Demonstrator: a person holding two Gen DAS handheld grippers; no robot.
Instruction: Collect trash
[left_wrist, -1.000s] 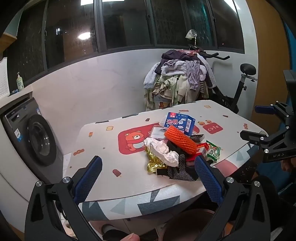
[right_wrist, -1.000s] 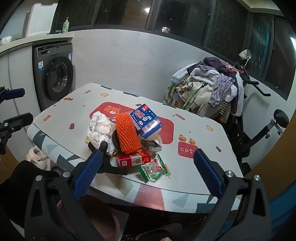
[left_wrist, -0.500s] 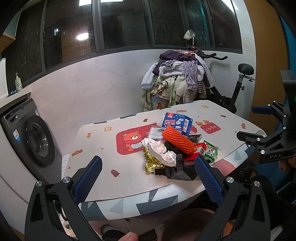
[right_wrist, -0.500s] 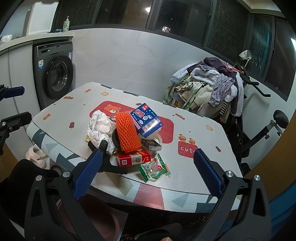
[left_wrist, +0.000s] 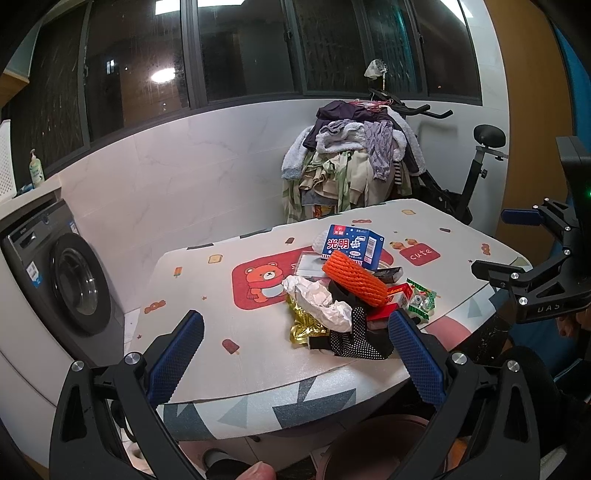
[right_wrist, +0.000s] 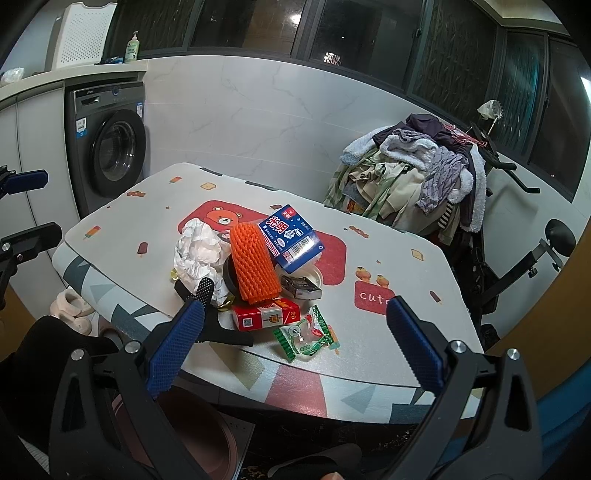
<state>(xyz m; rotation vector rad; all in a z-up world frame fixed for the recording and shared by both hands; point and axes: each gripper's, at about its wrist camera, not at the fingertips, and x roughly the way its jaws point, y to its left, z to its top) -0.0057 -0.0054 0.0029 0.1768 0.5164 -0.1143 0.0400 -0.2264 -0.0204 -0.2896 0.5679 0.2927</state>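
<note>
Both tongs, left (left_wrist: 291, 347) and right (right_wrist: 291, 334), hover open before the table's (right_wrist: 388, 354) trash heap. Best start: green crinkly wrapper (right_wrist: 306, 338) at the heap's five o'clock edge, lying loose.

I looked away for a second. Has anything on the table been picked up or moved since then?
No. Only the left claw drew back slightly from the table. Both claws, the right claw included, remain open and empty; the trash pile lies untouched.
</note>
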